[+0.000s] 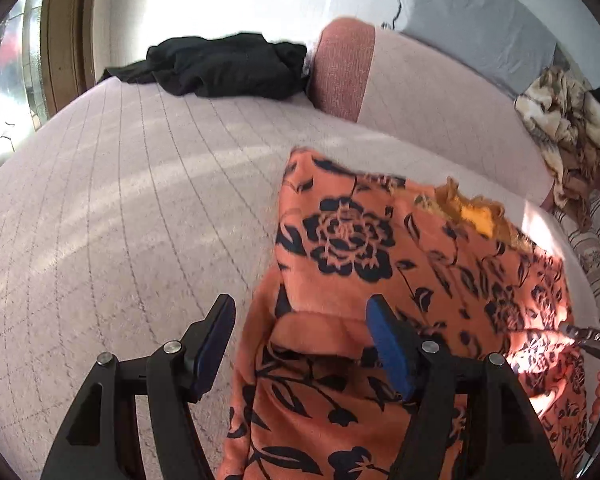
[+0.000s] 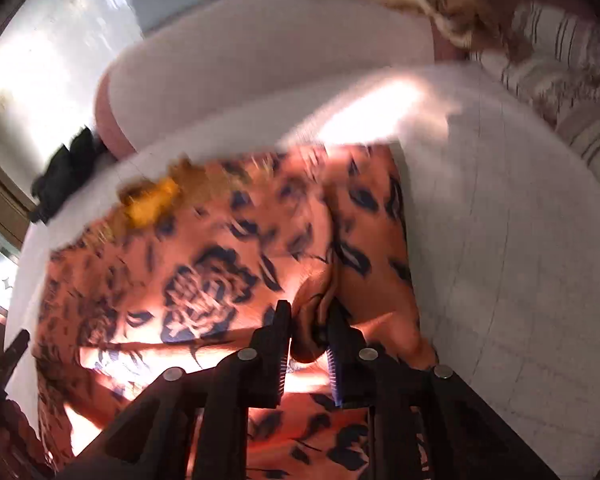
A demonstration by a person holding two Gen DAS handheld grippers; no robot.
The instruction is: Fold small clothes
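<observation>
The right gripper [image 2: 309, 322] has its two fingers drawn close together, pinching a bunched ridge of the orange garment printed with dark blue flowers and leaves [image 2: 228, 280]; the fabric puckers up between the pads. The left gripper [image 1: 300, 350] stands with its two fingers well apart, gripping nothing: one blue-padded finger [image 1: 392, 354] sits over a folded edge of the same garment, the other over the bare bedcover, and whether either touches the cloth I cannot tell.

That one orange garment lies spread on the bed's pale pink quilted cover [image 1: 112, 208], with a frayed yellow patch [image 1: 476, 216] at its far edge. Further back lie one crumpled black garment [image 1: 228, 64], one pink bolster cushion [image 1: 344, 68], one grey pillow [image 1: 476, 16] and one heap of tan and cream fabric [image 1: 560, 120].
</observation>
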